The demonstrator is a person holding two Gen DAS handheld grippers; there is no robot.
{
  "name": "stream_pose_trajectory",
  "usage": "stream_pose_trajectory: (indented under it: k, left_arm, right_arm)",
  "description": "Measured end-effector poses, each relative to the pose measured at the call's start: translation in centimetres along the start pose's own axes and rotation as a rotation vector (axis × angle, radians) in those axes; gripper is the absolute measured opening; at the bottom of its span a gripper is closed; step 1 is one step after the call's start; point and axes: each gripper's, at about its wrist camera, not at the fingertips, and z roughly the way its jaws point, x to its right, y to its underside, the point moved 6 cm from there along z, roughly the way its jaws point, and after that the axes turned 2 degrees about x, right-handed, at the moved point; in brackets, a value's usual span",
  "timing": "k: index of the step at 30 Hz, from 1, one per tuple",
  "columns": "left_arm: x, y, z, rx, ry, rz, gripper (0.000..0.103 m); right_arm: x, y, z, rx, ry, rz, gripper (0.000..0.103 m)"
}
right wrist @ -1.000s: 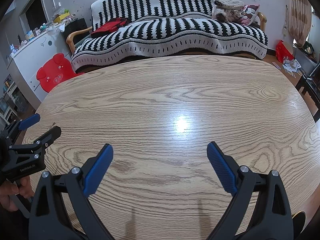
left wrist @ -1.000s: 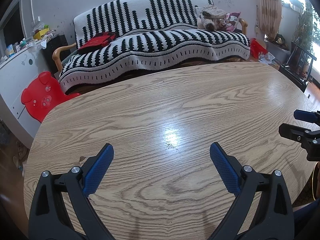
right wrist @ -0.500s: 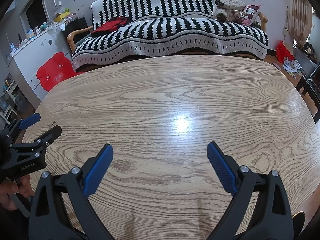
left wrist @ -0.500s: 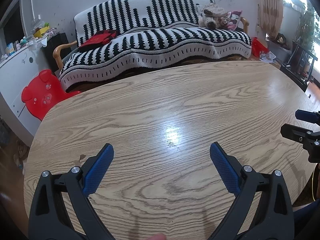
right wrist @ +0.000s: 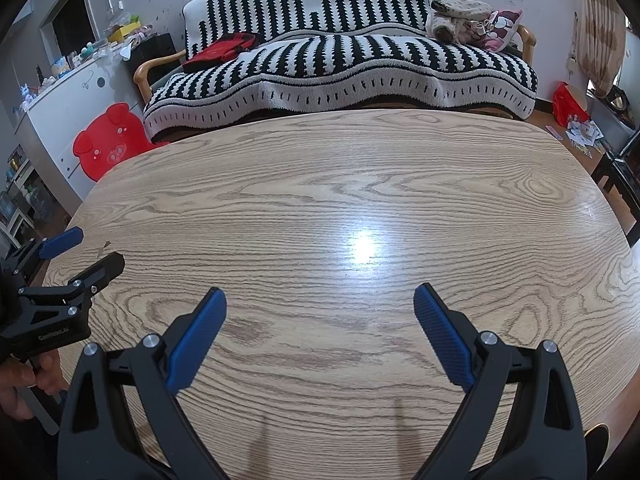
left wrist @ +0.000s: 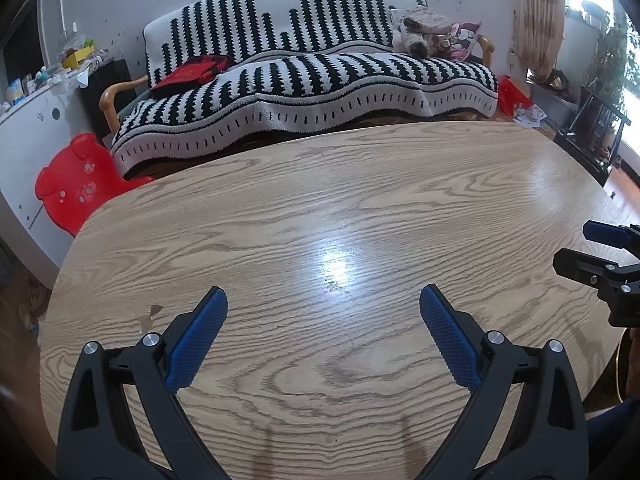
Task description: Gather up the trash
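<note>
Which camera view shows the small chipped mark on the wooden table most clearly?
The left wrist view shows it best: the chipped mark lies on the table just ahead of the open left gripper, seen from above. In the right wrist view the mark is small, at the far left edge, between the left gripper's fingers.

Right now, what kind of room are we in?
Most likely a home living room. A sofa under a black-and-white striped throw sits behind the wooden table, a red pig-shaped child's chair stands beside it, and a curtain hangs by a window with plants.
</note>
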Motion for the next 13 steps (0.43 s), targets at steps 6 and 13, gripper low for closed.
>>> stream_pose_trajectory:
  k: [6,13]
  left_arm:
    - [-0.01,-0.16,0.15,0.001,-0.002,0.001,0.094]
    - [-0.15,-0.36,0.48,-0.010,0.001,0.000,0.094]
  right_arm:
    - [0.03,-0.01,-0.05,0.001,-0.001,-0.001,0.091]
    - [0.60,0.27,0.01,-0.003,0.012,-0.014,0.094]
